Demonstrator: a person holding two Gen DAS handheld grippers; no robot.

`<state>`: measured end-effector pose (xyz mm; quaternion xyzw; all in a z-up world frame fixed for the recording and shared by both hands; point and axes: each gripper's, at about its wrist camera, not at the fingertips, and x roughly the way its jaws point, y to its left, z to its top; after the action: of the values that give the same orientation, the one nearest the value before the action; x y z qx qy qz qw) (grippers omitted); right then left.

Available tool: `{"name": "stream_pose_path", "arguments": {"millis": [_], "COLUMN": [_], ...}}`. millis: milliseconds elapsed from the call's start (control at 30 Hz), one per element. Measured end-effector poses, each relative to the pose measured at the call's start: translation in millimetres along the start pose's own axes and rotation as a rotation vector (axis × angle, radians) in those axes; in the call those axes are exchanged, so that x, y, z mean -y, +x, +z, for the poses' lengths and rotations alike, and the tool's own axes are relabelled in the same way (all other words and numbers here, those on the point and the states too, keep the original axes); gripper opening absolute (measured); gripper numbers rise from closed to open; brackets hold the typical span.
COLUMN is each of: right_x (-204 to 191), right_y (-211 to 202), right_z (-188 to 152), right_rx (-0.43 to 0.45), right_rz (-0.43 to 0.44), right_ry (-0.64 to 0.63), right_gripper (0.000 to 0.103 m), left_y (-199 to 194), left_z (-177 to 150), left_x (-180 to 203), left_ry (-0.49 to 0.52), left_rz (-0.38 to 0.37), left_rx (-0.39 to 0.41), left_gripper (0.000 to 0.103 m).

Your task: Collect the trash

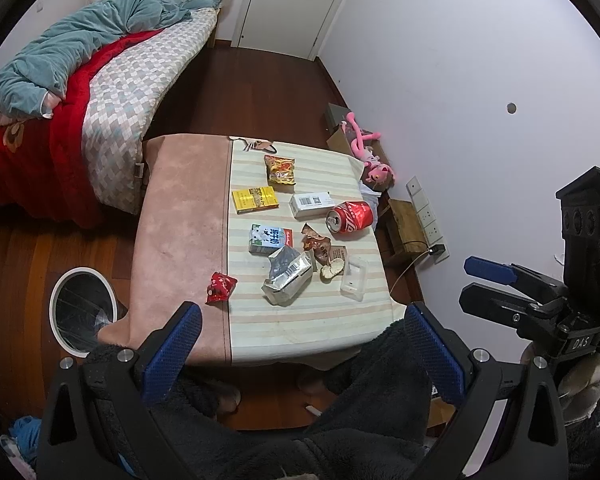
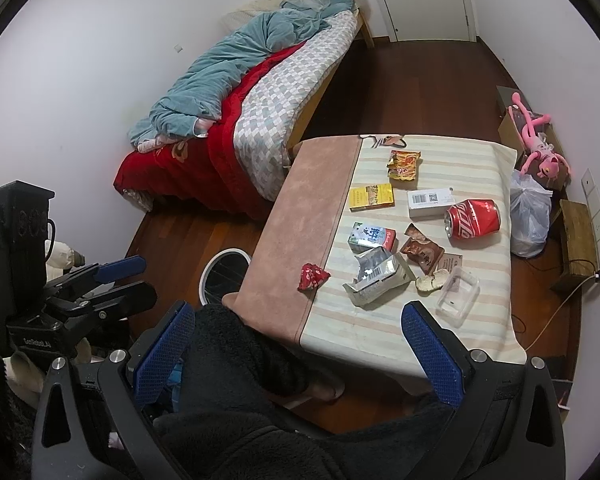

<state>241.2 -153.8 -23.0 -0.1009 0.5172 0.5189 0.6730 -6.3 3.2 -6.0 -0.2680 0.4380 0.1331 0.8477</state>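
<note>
Trash lies on a low cloth-covered table (image 1: 180, 220): a red soda can (image 1: 350, 217) on its side, a silver foil bag (image 1: 288, 278), a small red wrapper (image 1: 220, 287), a milk carton (image 1: 270, 239), a yellow box (image 1: 255, 199), a white box (image 1: 312, 205), a snack packet (image 1: 281, 170), brown wrappers (image 1: 318, 244) and a clear plastic tray (image 1: 354, 278). A white-rimmed bin (image 1: 82, 312) stands on the floor left of the table. My left gripper (image 1: 300, 344) is open and empty, held above the table's near edge. My right gripper (image 2: 296, 340) is open and empty, also near that edge; the can (image 2: 473, 218) and red wrapper (image 2: 312, 276) lie ahead.
A bed (image 1: 112, 120) with blankets stands at the far left. A pink plush toy (image 1: 370, 160), wooden boxes (image 1: 406, 220) and a wall socket strip (image 1: 428, 216) are right of the table. A white plastic bag (image 2: 530, 216) sits by the table's right side. My dark-robed lap lies below both grippers.
</note>
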Motion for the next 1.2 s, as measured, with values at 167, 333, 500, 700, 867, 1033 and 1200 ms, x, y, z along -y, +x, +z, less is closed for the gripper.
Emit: {"name": "stream_pose_path", "arguments": {"millis": [167, 333, 500, 700, 867, 1033, 1200], "right_x": [-1.3, -0.6, -2.3, -0.4, -0.9, -0.7, -0.8], "right_y": [0.7, 0.2, 0.9, 0.3, 0.5, 0.9, 0.3], "right_z": [0.3, 0.3, 0.3, 0.5, 0.5, 0.3, 0.1], "right_rx": [-0.001, 0.001, 0.000, -0.001, 0.001, 0.000, 0.000], "right_rz": [0.001, 0.000, 0.000, 0.000, -0.003, -0.001, -0.002], "right_ry": [-0.001, 0.002, 0.002, 0.002, 0.000, 0.002, 0.000], "right_gripper": [0.103, 0.103, 0.103, 0.103, 0.103, 0.103, 0.103], "left_y": [-0.5, 0.1, 0.3, 0.2, 0.0, -0.8, -3.2], "left_z": [-0.6, -1.0, -0.5, -0.4, 0.5, 3.0, 4.7], "left_x": [-0.3, -0.6, 0.0, 0.4, 1.1, 2.7, 4.0], "left_ry": [-0.001, -0.001, -0.001, 0.000, 0.004, 0.010, 0.012], "left_rz": [0.001, 0.000, 0.002, 0.003, 0.005, 0.006, 0.007], "left_rx": [0.001, 0.001, 0.002, 0.001, 0.004, 0.005, 0.007], "left_gripper": [0.103, 0.103, 0.103, 0.103, 0.103, 0.103, 0.103]}}
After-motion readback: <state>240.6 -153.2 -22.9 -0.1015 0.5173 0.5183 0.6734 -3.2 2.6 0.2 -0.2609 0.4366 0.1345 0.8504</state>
